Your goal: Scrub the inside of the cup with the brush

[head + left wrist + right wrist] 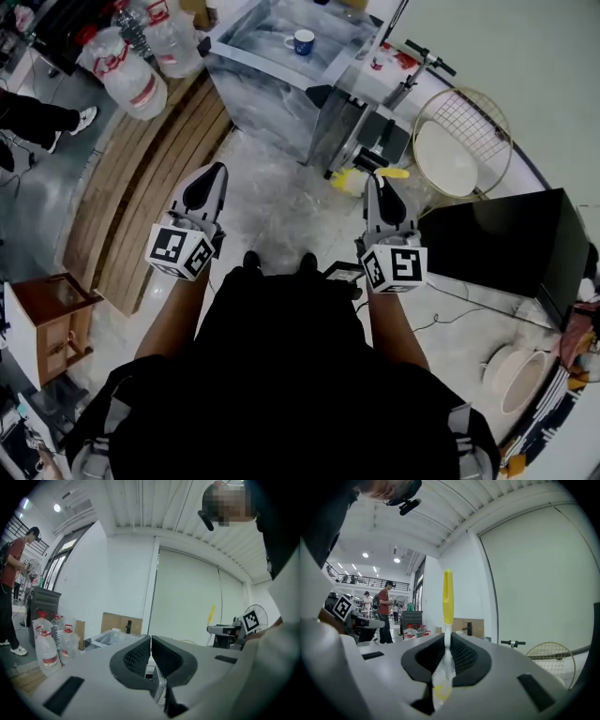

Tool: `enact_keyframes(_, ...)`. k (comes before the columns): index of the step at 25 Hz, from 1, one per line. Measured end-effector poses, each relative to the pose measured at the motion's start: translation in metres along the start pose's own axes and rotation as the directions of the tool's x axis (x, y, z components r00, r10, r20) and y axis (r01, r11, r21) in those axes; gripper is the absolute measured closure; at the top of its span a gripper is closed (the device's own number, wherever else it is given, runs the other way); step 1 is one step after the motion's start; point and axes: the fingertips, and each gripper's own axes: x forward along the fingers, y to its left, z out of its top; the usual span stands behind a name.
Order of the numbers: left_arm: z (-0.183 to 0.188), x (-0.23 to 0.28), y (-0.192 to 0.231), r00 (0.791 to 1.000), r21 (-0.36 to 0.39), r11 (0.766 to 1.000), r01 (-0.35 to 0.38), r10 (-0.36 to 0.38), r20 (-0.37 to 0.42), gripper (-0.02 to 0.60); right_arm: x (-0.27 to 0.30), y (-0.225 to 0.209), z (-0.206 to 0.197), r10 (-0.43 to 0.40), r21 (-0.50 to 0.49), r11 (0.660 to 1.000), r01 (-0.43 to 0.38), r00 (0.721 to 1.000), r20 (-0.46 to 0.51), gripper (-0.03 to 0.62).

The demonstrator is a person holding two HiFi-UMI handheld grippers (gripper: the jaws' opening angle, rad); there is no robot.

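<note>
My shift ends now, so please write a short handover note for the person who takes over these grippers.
Left gripper: shut, empty.
Right gripper: shut on the brush with the yellow handle.
Cup: stands on the marbled stand ahead, far from both grippers.
Done: brush is gripped.
Left: reach the cup, hold it, scrub its inside.

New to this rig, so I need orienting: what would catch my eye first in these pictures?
The yellow brush stands out, clamped in the right gripper with its handle rising above the jaws. A blue-and-white cup sits in the steel sink ahead of the person, at the top of the head view. The left gripper is shut and empty.
</note>
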Motion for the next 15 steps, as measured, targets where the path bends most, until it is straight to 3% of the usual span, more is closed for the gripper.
enact_keyframes(6, -0.001, -0.016, 0.027, 0.999, -0.105, 0.993, 0.044, -0.045, -0.002, 0.557, 0.014, 0.037, -0.005, 0.048, 0.025, 0.999, -0.047, 0.998, -0.036, 0.546)
enact_keyframes(15, 0.0, -0.025, 0.032, 0.997, -0.111, 0.991, 0.07, -0.072, -0.012, 0.557, 0.014, 0.047, -0.007, 0.041, -0.004, 0.999, -0.041, 0.998, -0.045, 0.546)
